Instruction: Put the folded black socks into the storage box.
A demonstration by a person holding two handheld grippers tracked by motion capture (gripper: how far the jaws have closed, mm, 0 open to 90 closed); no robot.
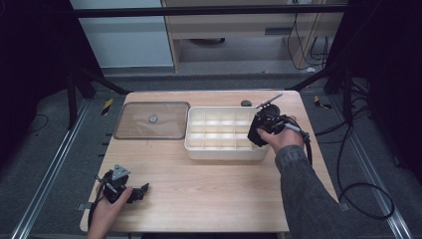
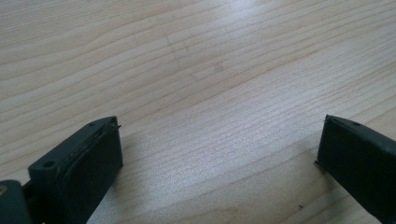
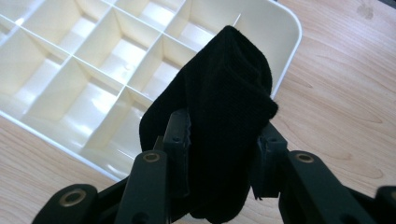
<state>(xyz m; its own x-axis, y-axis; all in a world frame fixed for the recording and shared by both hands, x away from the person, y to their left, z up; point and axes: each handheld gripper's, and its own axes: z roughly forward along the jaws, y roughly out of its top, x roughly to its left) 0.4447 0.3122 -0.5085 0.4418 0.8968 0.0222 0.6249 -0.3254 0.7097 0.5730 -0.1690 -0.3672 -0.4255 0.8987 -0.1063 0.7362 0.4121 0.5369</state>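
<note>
A cream divided box (image 1: 226, 152) with several compartments stands at the middle right of the wooden table (image 1: 209, 189). My right gripper (image 1: 258, 133) hovers over the box's right end, shut on a folded black cloth (image 3: 224, 121) that bulges between its jaws above the near corner compartments of the box (image 3: 51, 126). My left gripper (image 1: 143, 190) rests low at the table's front left, pointing right. In the left gripper view its two jaws stand wide apart, open, over bare wood (image 2: 210, 93) with nothing between them.
A clear flat lid (image 1: 152, 120) with a small knob lies left of the box. A small dark round object (image 1: 246, 103) sits behind the box near the far edge. Cables trail on the floor at the right. Metal rails flank the table.
</note>
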